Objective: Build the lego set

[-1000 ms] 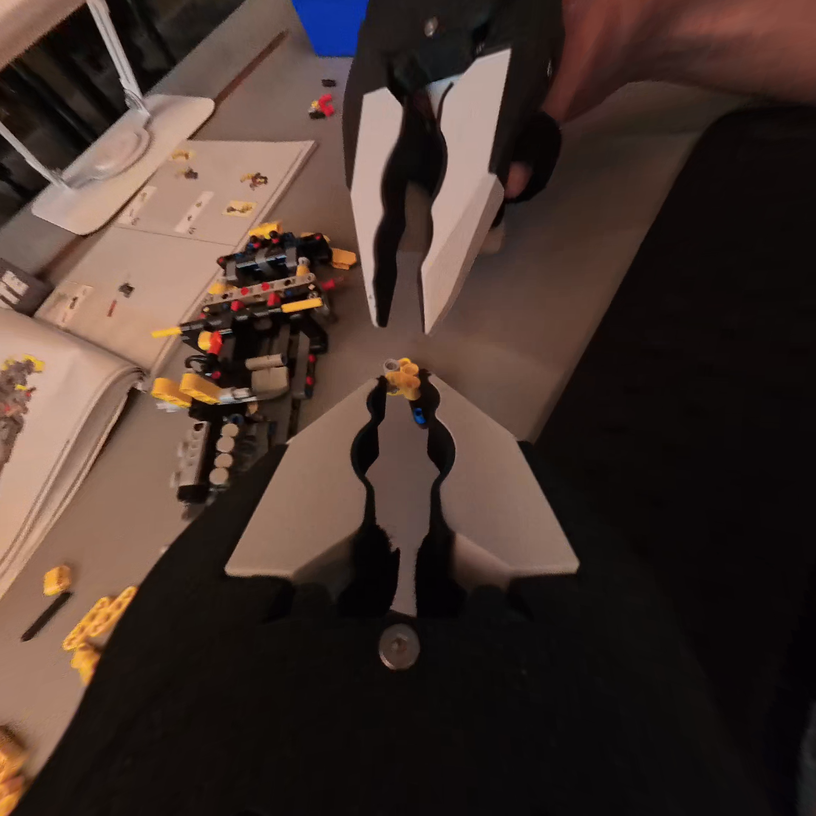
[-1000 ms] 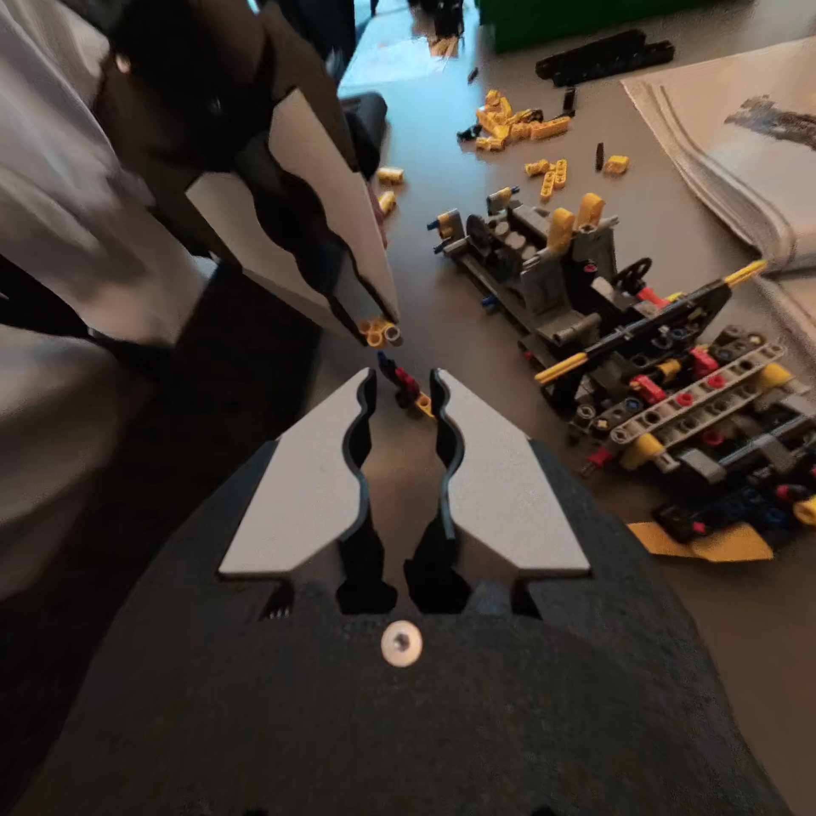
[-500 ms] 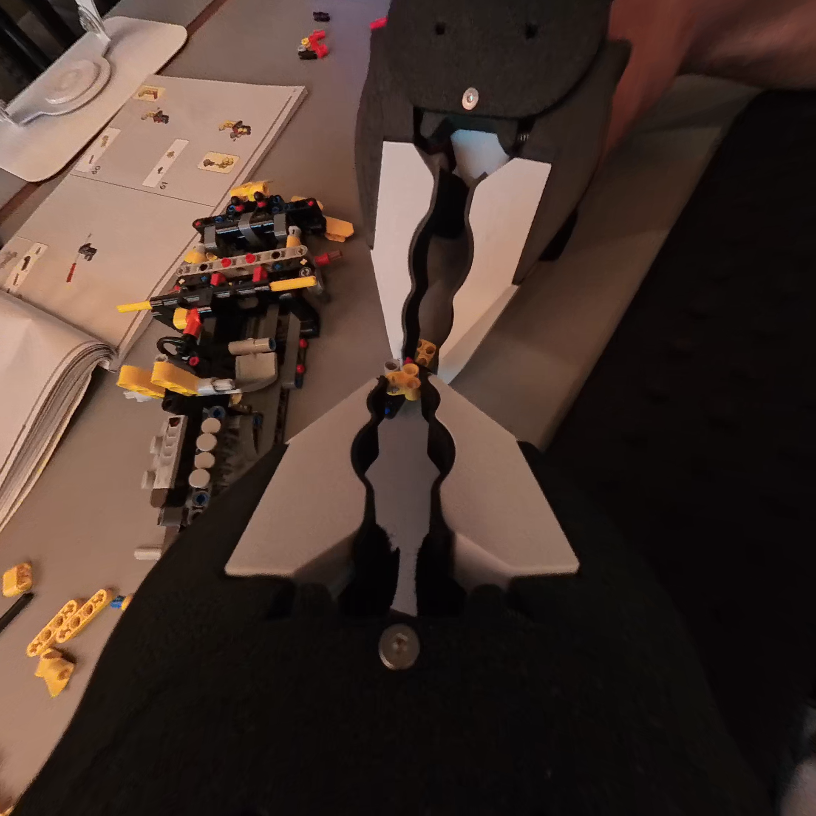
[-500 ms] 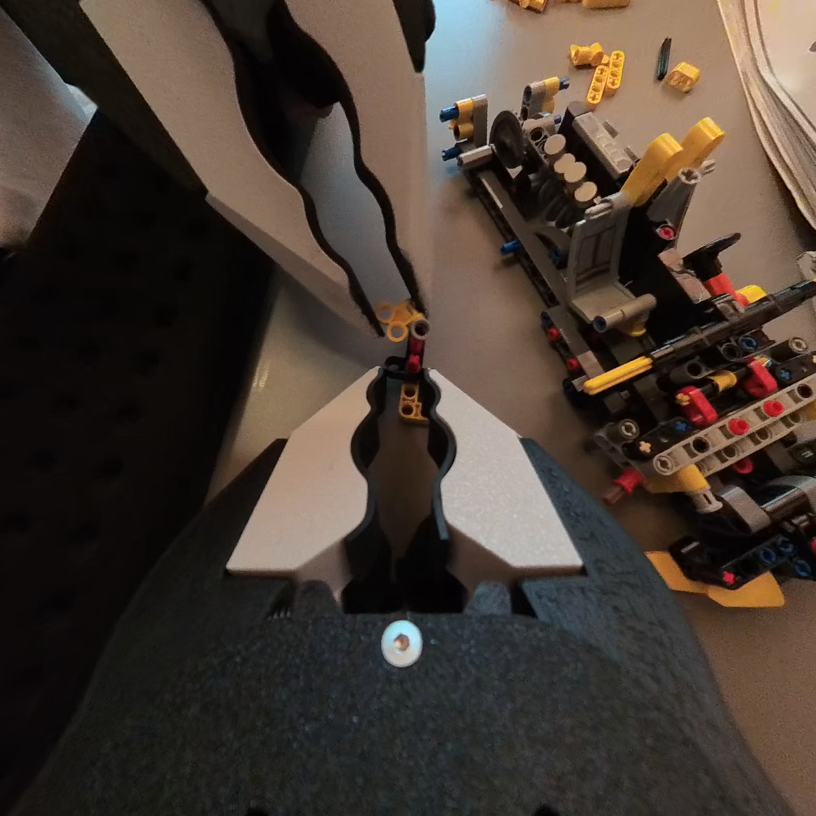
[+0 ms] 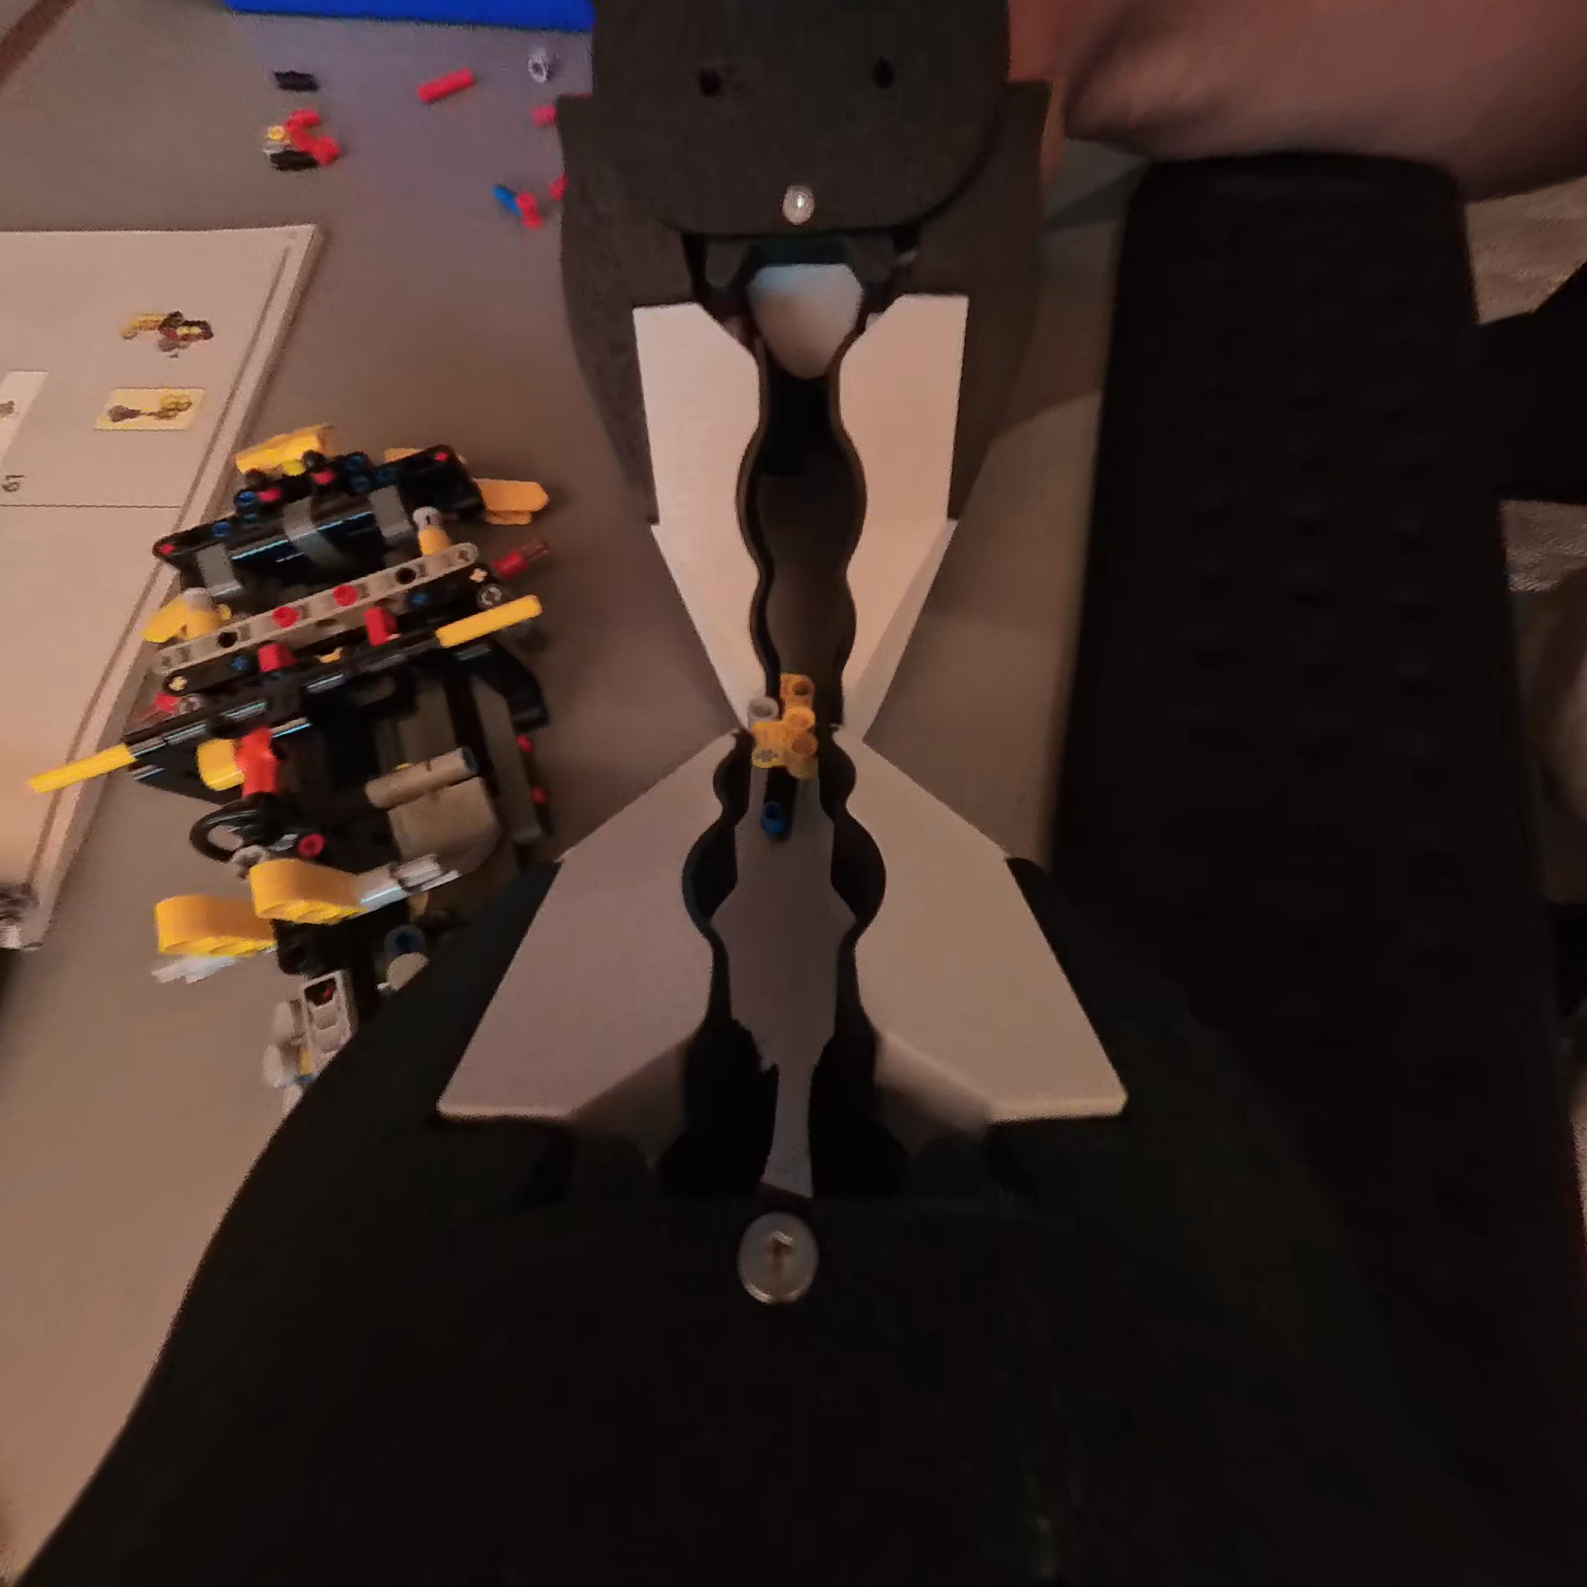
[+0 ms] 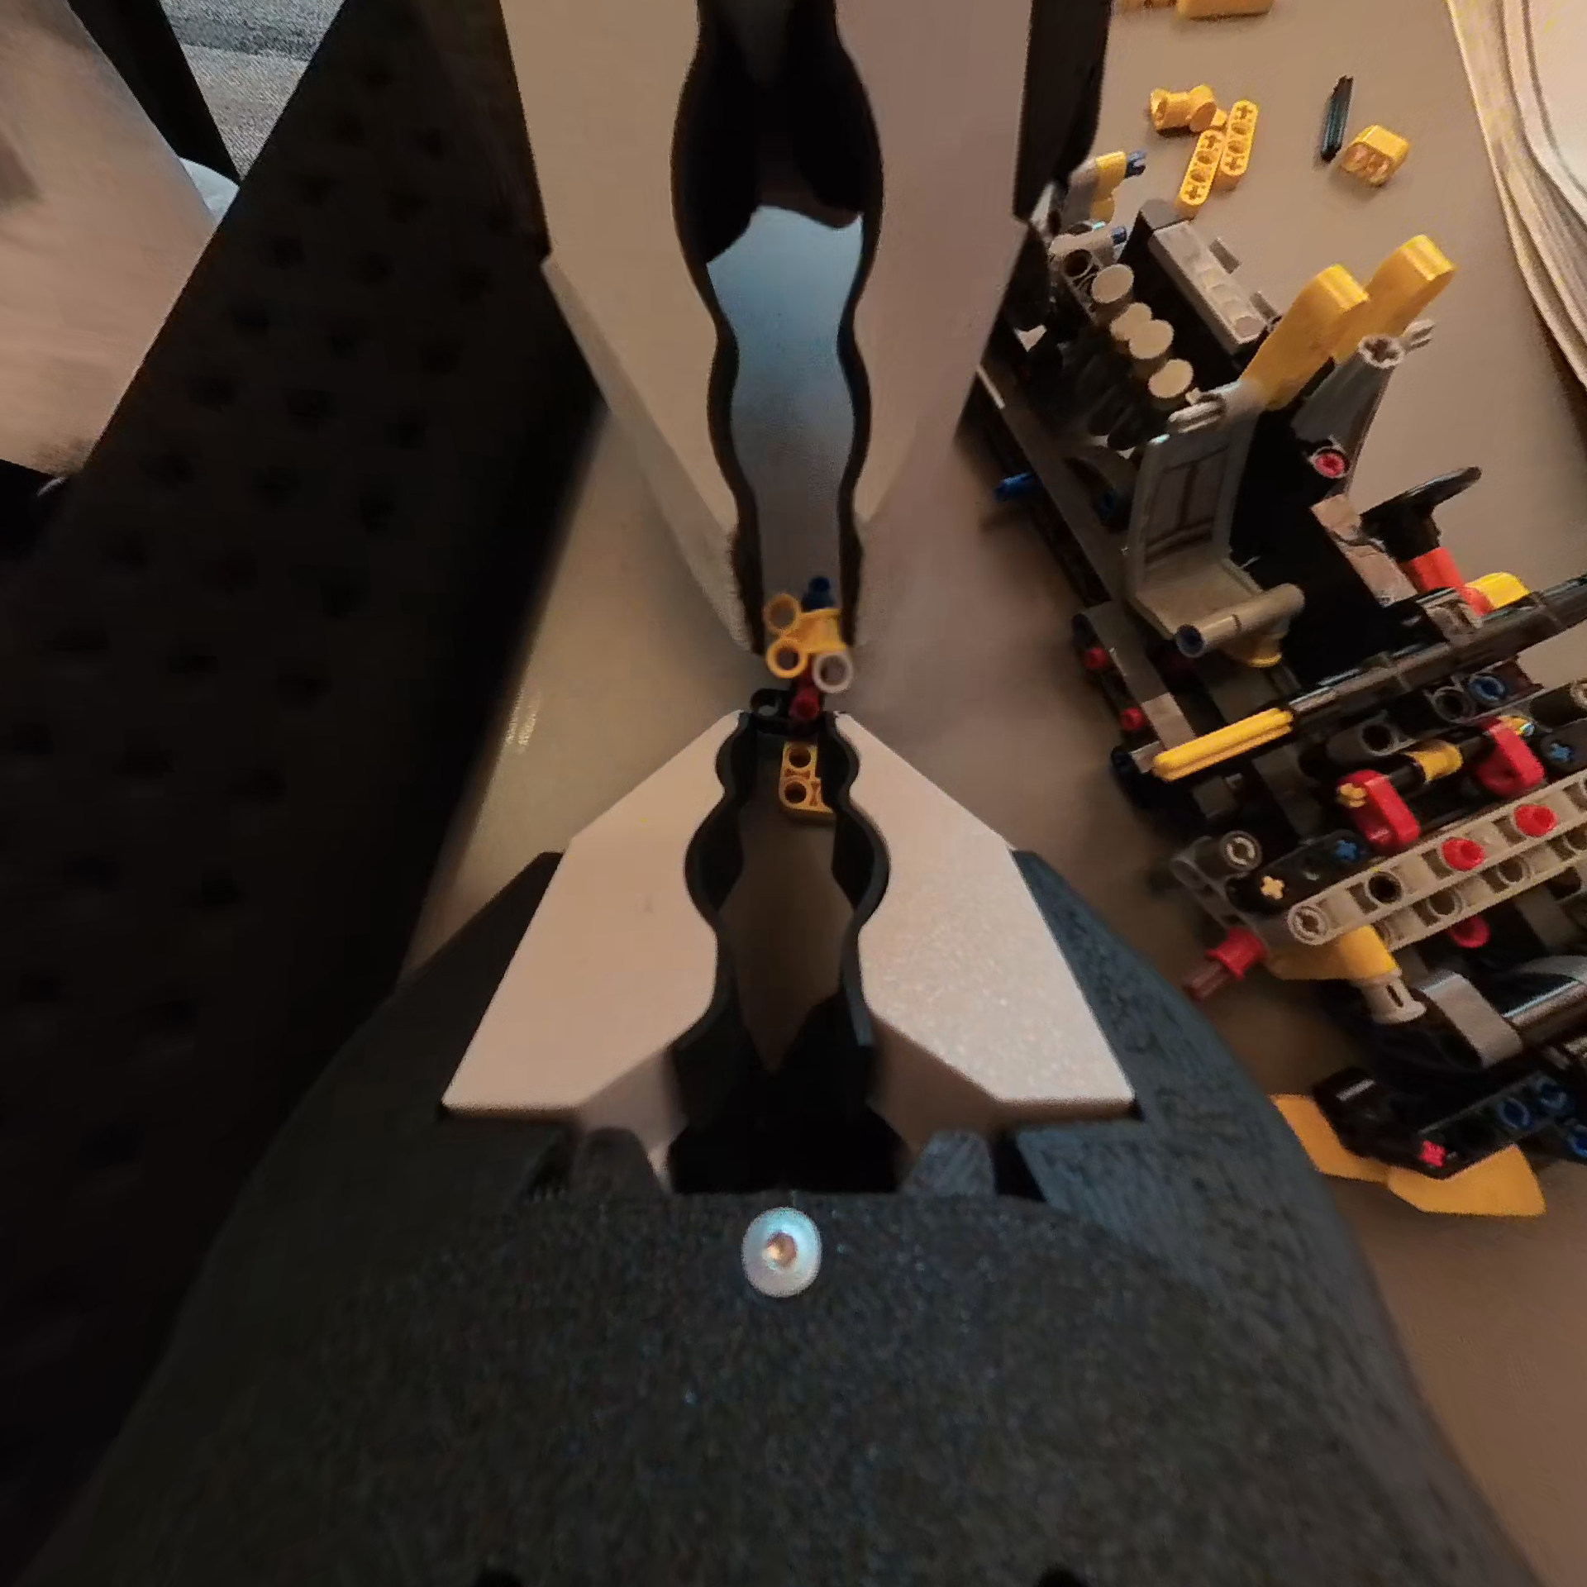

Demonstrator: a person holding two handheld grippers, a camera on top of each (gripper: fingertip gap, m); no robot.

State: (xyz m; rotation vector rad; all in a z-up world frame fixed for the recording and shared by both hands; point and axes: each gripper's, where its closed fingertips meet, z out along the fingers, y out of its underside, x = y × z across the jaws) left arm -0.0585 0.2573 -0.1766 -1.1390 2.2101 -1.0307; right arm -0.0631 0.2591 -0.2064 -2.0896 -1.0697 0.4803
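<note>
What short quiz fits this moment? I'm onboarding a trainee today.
1. True or false: the left gripper is shut on a yellow connector.
2. What does the right gripper hold? A) a short yellow beam with a red pin; B) a black wheel; C) a grey seat.
3. Fill in: the partly built model lies on the ____, held by neither gripper.

Key: 1 true; 2 A; 3 table.
</note>
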